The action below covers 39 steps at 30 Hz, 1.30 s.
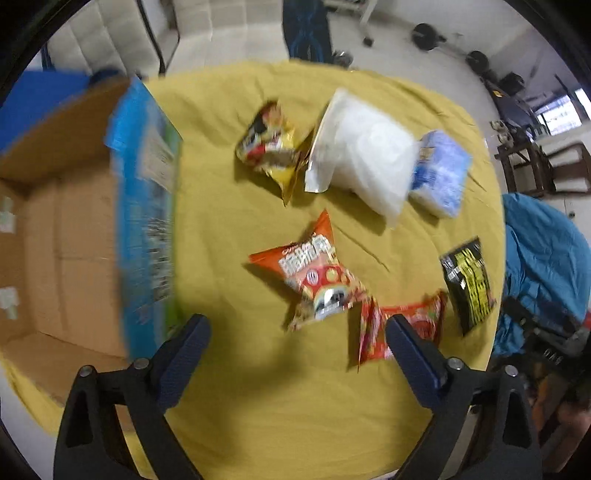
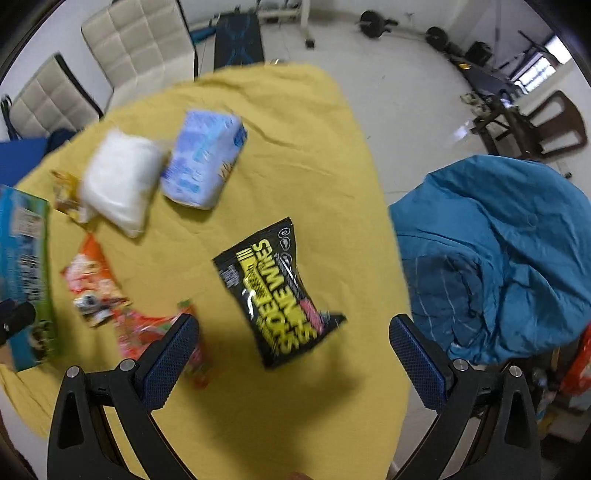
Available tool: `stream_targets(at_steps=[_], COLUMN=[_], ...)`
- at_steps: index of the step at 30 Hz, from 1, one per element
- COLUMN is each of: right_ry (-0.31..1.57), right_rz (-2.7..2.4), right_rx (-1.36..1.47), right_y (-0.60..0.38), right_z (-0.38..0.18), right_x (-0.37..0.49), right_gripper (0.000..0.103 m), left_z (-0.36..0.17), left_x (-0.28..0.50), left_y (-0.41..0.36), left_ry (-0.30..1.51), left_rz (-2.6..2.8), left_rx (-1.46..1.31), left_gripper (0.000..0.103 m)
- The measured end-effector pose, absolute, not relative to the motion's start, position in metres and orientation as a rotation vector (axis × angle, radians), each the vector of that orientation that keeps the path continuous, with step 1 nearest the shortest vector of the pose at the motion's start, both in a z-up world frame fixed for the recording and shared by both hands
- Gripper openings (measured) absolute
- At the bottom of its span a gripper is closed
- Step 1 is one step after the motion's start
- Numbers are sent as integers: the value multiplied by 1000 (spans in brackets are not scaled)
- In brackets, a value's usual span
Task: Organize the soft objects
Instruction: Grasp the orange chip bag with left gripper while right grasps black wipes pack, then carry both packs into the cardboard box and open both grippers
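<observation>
Several soft packs lie on a yellow-covered table [image 1: 229,406]: an orange snack bag [image 1: 314,277], a red snack bag [image 1: 417,325], a black-and-yellow bag [image 1: 469,280], a white pillow pack [image 1: 365,158], a blue tissue pack [image 1: 443,173] and a yellow snack bag [image 1: 269,144]. An open cardboard box [image 1: 74,236] stands at the left. My left gripper [image 1: 297,328] is open and empty above the table, near the orange bag. My right gripper [image 2: 293,332] is open and empty over the black-and-yellow bag [image 2: 277,291].
A blue cloth-covered seat [image 2: 498,258] stands right of the table. Padded chairs [image 2: 136,48] stand behind it. Gym weights [image 2: 373,24] and dark furniture [image 2: 535,125] sit on the white floor beyond.
</observation>
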State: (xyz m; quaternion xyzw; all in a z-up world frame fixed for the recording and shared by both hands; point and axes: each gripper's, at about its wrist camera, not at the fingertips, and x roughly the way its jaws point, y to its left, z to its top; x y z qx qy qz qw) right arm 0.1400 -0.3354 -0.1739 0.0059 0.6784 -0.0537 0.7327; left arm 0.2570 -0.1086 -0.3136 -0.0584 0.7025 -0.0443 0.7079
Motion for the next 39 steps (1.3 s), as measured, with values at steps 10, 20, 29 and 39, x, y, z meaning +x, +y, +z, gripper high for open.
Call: stream_targets(at_steps=[10,20,29,39], right_ry=[1610,1712,1750,1713], right_rz=[-74,-91,-90,-141], right_rx=[42,129,168,72], right_y=[-339,-348,-346,-329], right_z=[-246,-276,-288,-293], right_x=[166,153,147,137], right_gripper=[103,67,74,54], left_z=[-394,-405,-410,-404], left_x=[297,285,261,221], left_y=[-114,-144,-164,-150], left_ry=[1759,1796,1748,1672], left_rz=[-54,-78,-113,-109], left_rx=[-300,-66,104,103], left_gripper=[96,49,50,46])
